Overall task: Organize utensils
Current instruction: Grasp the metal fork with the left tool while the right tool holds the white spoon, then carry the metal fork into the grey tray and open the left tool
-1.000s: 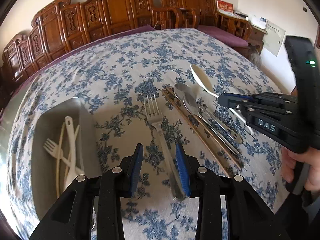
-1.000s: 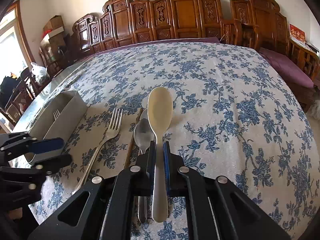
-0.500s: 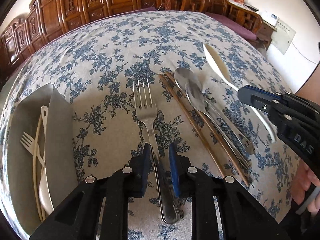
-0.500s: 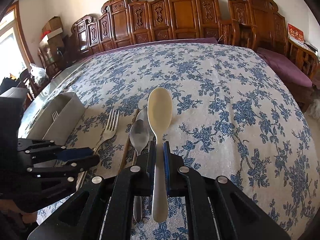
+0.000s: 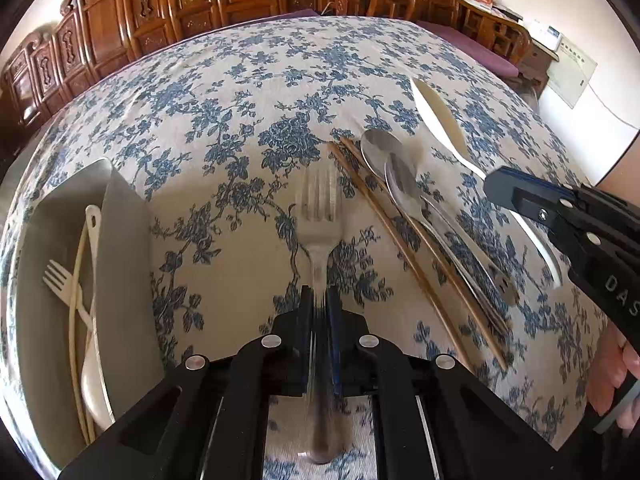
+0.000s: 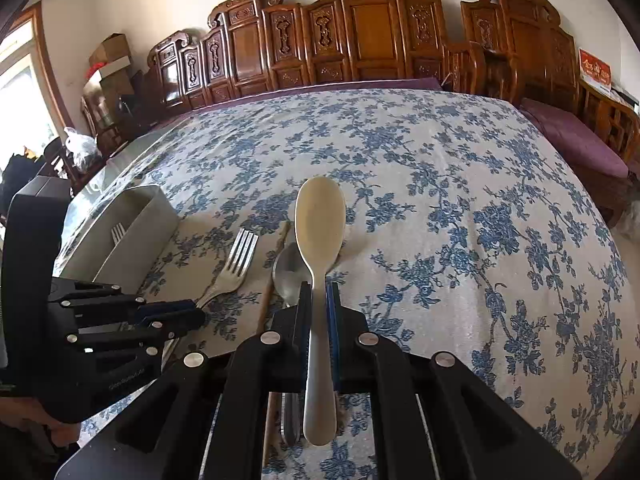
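Note:
My left gripper (image 5: 320, 300) is shut on the handle of a metal fork (image 5: 320, 216), whose tines look blurred just above the cloth; it also shows in the right wrist view (image 6: 236, 264). My right gripper (image 6: 319, 292) is shut on a cream plastic spoon (image 6: 320, 220) and holds it above the table; the spoon also shows in the left wrist view (image 5: 440, 120). Two metal spoons (image 5: 404, 176) and a pair of brown chopsticks (image 5: 400, 240) lie on the cloth between the grippers. A grey utensil tray (image 5: 124, 280) at the left holds a cream fork (image 5: 64, 284) and other cream utensils.
The table wears a blue floral tablecloth (image 6: 440, 200). Carved wooden chairs (image 6: 360, 40) line its far edge. The tray also shows at the left of the right wrist view (image 6: 132, 232). Boxes and clutter (image 6: 108, 68) stand in the far left corner.
My left gripper has moved onto the fork's handle and shut on it. My right gripper has kept hold of the cream spoon, almost still.

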The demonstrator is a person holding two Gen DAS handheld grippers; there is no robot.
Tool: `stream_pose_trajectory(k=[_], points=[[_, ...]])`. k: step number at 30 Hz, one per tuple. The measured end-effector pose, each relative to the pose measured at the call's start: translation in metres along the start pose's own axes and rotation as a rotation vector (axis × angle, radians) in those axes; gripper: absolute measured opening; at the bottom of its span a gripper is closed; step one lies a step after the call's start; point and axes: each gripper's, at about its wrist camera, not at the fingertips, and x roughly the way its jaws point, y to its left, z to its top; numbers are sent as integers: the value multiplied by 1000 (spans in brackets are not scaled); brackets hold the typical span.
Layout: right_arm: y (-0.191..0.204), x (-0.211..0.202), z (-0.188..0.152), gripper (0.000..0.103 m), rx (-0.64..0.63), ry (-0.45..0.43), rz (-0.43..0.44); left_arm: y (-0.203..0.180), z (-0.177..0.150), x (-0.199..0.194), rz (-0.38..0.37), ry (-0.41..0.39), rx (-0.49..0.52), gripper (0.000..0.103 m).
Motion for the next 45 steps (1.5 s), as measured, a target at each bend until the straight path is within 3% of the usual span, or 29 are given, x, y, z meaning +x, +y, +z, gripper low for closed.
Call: stream_pose_trajectory(k=[27, 45], points=[[41, -11, -29, 9, -39, 24, 50, 40, -16, -103, 29, -136, -9, 6], [91, -78, 0, 9, -53, -90, 145, 93, -19, -146, 36, -215, -41, 6]])
